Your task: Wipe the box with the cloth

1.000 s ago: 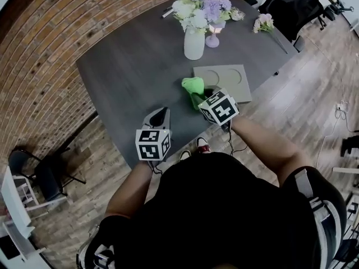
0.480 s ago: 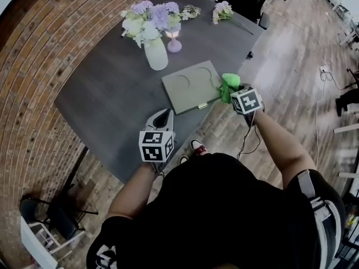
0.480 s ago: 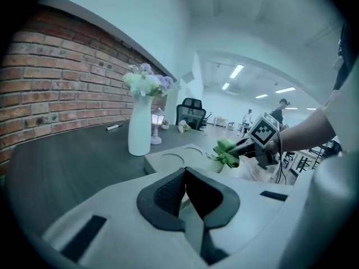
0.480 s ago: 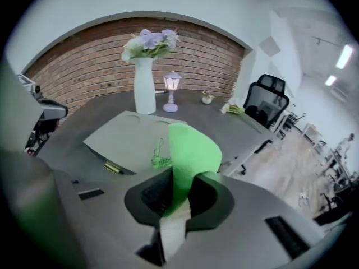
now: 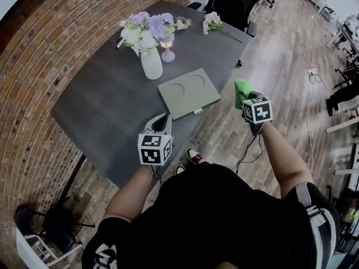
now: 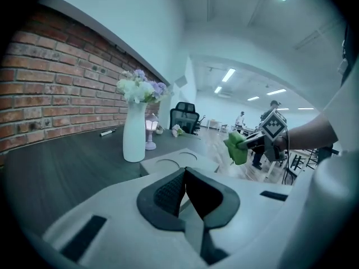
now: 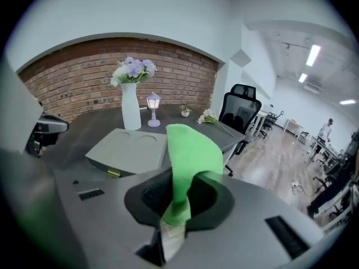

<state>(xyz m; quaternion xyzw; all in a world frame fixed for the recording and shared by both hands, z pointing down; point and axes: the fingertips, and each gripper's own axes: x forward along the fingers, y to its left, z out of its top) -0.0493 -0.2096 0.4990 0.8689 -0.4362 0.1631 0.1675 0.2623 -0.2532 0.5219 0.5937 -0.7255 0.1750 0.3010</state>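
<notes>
The flat grey box (image 5: pixel 188 94), with two round dents in its lid, lies on the dark table (image 5: pixel 101 100) near the front edge. My right gripper (image 5: pixel 247 101) is shut on the green cloth (image 5: pixel 242 90) and holds it in the air to the right of the box, past the table's edge and over the floor. In the right gripper view the cloth (image 7: pixel 188 156) stands up from the jaws, with the box (image 7: pixel 132 144) to the left. My left gripper (image 5: pixel 163 119) hovers just in front of the box (image 6: pixel 174 162), shut and holding nothing.
A white vase of flowers (image 5: pixel 151 63) and a small purple lamp (image 5: pixel 167 52) stand behind the box. A loose flower bunch (image 5: pixel 210 21) lies at the far corner. A black office chair (image 5: pixel 233 4) stands beyond the table. A brick wall (image 5: pixel 33 55) runs along the left.
My right gripper carried the green cloth to the right, from the box's near left side across it and out past the table's edge. The left gripper stayed put.
</notes>
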